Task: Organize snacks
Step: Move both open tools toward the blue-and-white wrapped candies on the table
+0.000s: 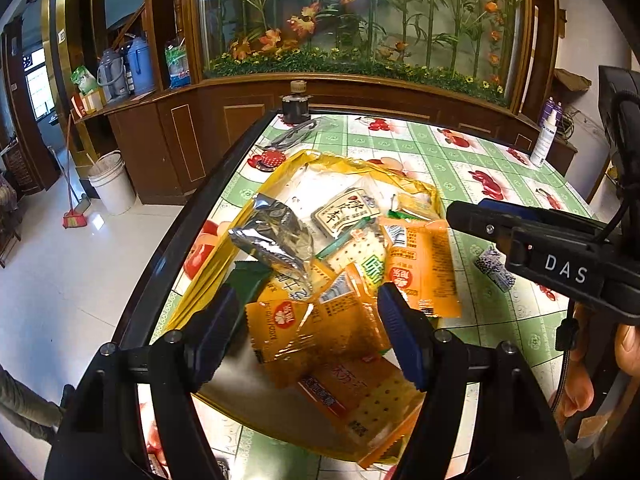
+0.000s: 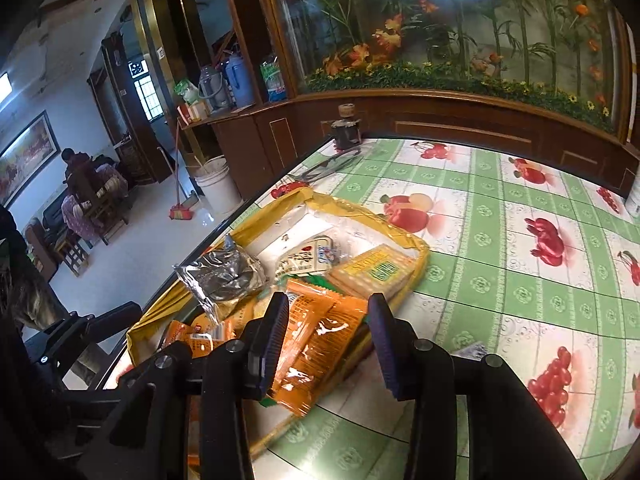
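left gripper (image 1: 308, 316): fingers apart, nothing between the pads. Hovers over the near end of the snack pile, an orange packet (image 1: 296, 328) showing through the gap.
right gripper (image 2: 328, 336): fingers apart too, not clamped on anything. Sits over an orange wrapper (image 2: 316, 344) at the pile's near right side. In the left view it enters from the right, tip (image 1: 472, 216) just beside the tray's right rim.
tray (image 1: 332, 162): shallow, yellow-lined, white floor, lying along the table's left edge, far end open and bare.
snacks in tray: silver foil pack (image 1: 276, 236) on the left side, crumpled; white pack with black characters (image 1: 346, 210) toward the far middle; cracker pack with green label (image 1: 360, 250) in the centre; orange packs (image 1: 420, 264) stacked on the right, one hanging over the right rim.
near edge: another orange cracker pack (image 1: 360, 396) lies past the tray's near end, toward the table's near edge.
loose item: small patterned wrapper (image 1: 496, 268) on the cloth right of the tray, apart from it.
table (image 2: 500, 280): green check cloth with fruit prints.
far left corner: dark jar (image 1: 296, 106) with tongs (image 1: 292, 136) lying just in front.
far right edge: white spray bottle (image 1: 544, 140).
beyond table: wooden cabinet with glass plant display (image 1: 360, 20).
floor left: white bucket (image 1: 112, 184), red broom (image 1: 74, 216).
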A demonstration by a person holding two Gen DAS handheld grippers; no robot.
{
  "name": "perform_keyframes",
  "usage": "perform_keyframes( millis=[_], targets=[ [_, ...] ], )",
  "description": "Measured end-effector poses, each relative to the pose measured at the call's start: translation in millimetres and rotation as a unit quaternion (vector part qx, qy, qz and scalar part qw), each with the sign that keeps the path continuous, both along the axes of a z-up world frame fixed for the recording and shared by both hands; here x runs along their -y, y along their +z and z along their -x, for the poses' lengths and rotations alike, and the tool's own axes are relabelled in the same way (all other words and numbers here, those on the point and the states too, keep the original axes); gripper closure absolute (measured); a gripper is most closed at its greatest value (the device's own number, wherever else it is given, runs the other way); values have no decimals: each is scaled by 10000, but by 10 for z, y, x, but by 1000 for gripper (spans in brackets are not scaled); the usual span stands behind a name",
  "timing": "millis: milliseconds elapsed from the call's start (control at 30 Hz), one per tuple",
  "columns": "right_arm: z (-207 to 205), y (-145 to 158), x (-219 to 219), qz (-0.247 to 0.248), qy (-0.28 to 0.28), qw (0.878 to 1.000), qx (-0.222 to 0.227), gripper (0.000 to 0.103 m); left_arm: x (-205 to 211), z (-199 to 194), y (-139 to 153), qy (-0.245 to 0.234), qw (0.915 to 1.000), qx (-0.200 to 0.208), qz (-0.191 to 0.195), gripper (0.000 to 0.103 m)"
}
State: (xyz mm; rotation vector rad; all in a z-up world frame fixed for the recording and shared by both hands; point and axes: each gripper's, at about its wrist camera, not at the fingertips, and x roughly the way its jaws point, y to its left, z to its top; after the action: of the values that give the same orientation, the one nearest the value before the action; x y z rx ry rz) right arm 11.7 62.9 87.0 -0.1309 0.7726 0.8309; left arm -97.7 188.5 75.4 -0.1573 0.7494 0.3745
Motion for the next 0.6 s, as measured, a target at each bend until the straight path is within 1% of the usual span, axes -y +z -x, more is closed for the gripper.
perform_keyframes(
  millis=[133,267,433,600],
  targets=[
    [-36,-13,224,28,-176,9998,-18,60,123,-23,48,-114,9999,48,-1,32],
    [-101,-66,545,49,-411,9991,-89,60,277,-73,88,-255,9996,92,-17,32],
    [-166,-230,867,211,-620,9975,-247,59,474,-152,85,-446,9989,104,-25,32],
    [-173,-436,1000,352,-628,9966,-409,59,611,-208,54,-587,9983,42,-25,32]
  ],
)
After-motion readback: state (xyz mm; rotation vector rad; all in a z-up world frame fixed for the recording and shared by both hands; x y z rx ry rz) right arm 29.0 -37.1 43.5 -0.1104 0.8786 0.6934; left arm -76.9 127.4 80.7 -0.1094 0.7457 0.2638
